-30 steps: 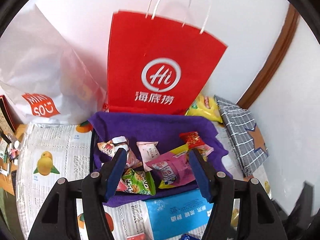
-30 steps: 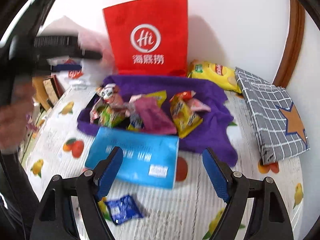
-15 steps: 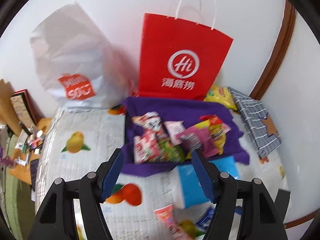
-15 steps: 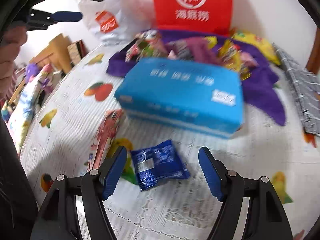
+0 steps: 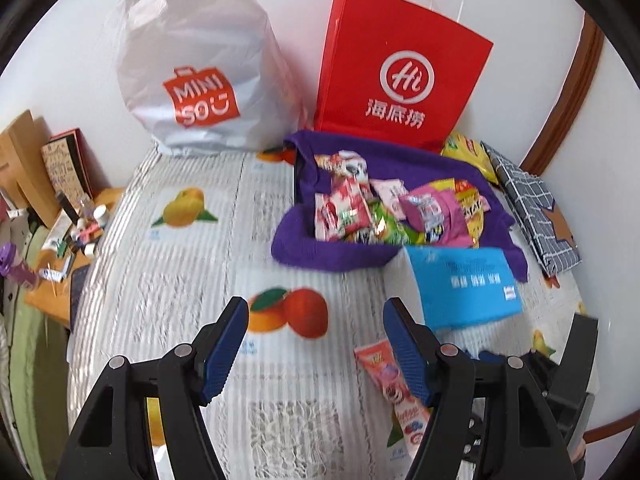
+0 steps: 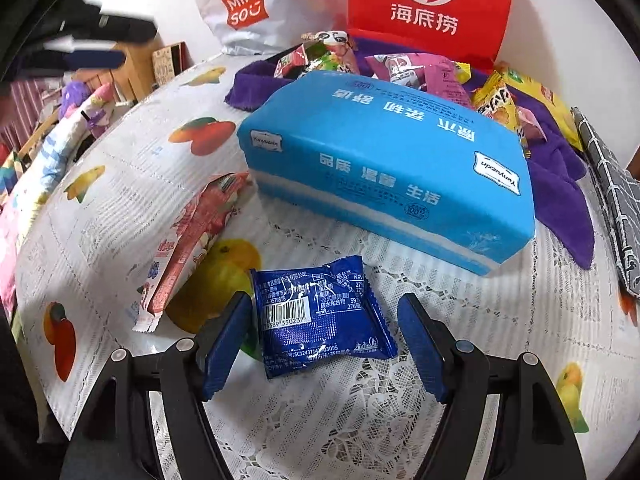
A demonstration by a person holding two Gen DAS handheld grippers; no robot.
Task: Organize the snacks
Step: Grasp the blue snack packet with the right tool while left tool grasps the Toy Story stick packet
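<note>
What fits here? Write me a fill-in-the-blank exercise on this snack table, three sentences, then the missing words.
1. The dark blue snack packet lies between the open jaws of the ____ gripper.
2. The snack pile rests on a ____ cloth.
3. The long pink snack packet lies on the tablecloth beside the ____ tissue pack.

Missing words: right; purple; blue

A red paper bag [image 5: 404,76] and a white plastic bag [image 5: 200,72] are standing by the wall; a blue tissue pack [image 6: 384,160] is lying on the fruit-print tablecloth [image 5: 168,264].
</note>
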